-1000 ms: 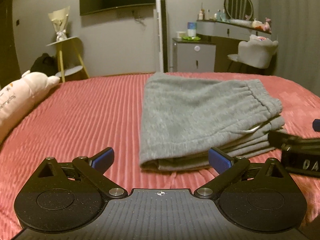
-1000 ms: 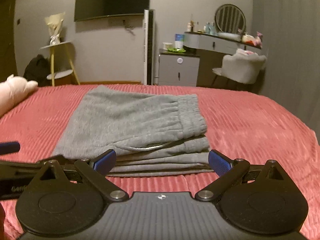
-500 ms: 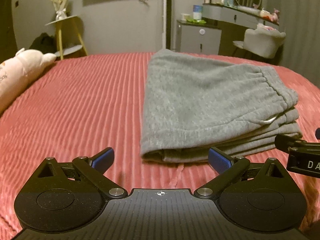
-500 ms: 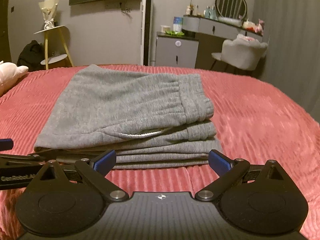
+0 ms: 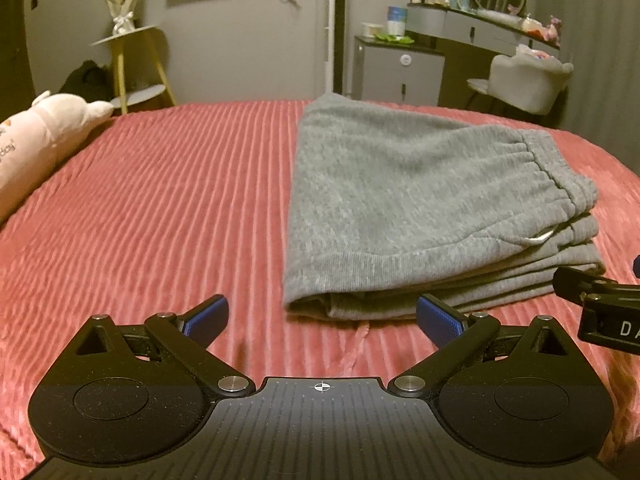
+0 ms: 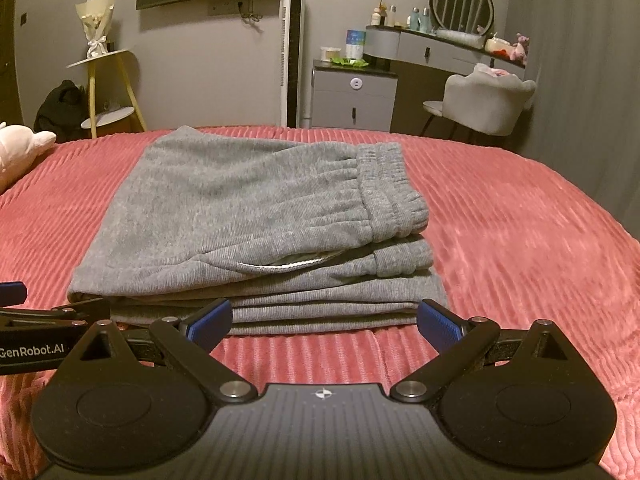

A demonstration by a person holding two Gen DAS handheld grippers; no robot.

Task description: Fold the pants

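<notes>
While both jaws gape empty, folded grey pants (image 6: 256, 224) just ahead, red bedspread (image 5: 160, 208) beneath.

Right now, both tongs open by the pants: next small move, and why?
Probably just back both away. The pants already lie in a stacked fold on the bedspread, and the left tongs and right tongs hold nothing.

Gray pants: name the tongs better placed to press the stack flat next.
Right, probably. The right tongs sit open, centred on the folded gray pants; the left tongs face the stack's corner, mostly over the red bedspread.
</notes>
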